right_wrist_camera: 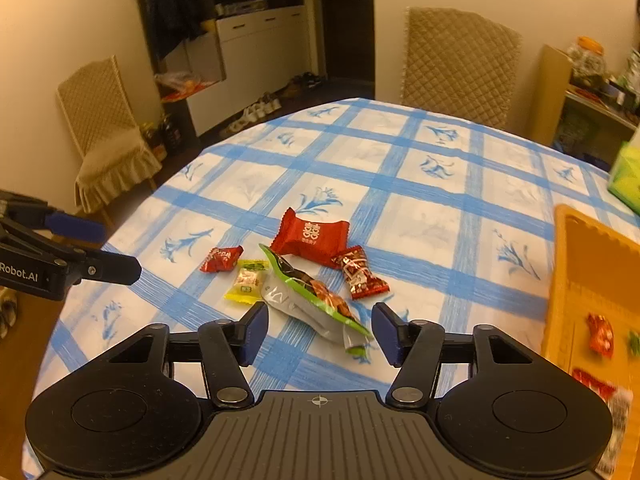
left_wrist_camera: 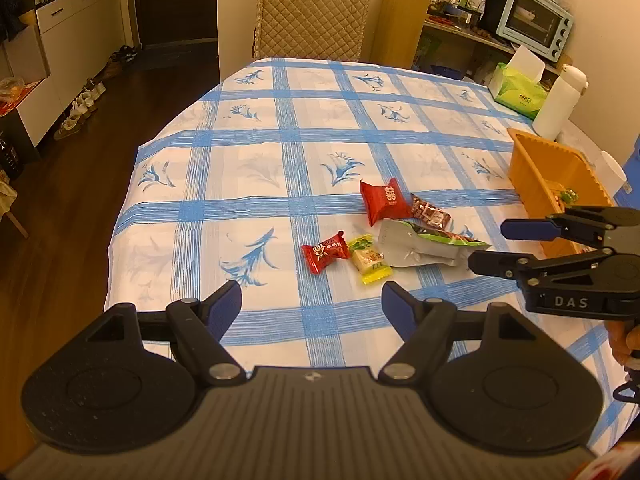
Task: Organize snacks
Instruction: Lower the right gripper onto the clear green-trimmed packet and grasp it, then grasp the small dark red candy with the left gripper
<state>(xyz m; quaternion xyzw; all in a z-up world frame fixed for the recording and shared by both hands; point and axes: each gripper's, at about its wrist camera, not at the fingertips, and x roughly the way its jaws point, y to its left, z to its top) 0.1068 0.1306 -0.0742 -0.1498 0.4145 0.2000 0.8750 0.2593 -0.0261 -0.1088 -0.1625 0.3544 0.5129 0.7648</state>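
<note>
Several snacks lie together on the blue-checked tablecloth (left_wrist_camera: 280, 136): a large red packet (left_wrist_camera: 384, 200) (right_wrist_camera: 308, 234), a dark red patterned candy (left_wrist_camera: 430, 212) (right_wrist_camera: 360, 274), a small red candy (left_wrist_camera: 324, 252) (right_wrist_camera: 222, 259), a yellow-green candy (left_wrist_camera: 368, 260) (right_wrist_camera: 248, 282) and a green-and-silver packet (left_wrist_camera: 420, 244) (right_wrist_camera: 308, 296). My right gripper (right_wrist_camera: 320, 320) (left_wrist_camera: 496, 246) is open, with its fingers either side of that packet's near end and no pad pressing on it. My left gripper (left_wrist_camera: 312, 296) (right_wrist_camera: 108, 250) hangs open and empty just short of the small candies. An orange basket (left_wrist_camera: 552, 176) (right_wrist_camera: 588, 272) on the right holds a few snacks.
A green tissue box (left_wrist_camera: 516, 90) and a white bottle (left_wrist_camera: 558, 100) stand behind the basket. A quilted chair (left_wrist_camera: 312, 8) is at the table's far end, another chair (right_wrist_camera: 104, 140) at its left side. The table's left edge drops to dark floor.
</note>
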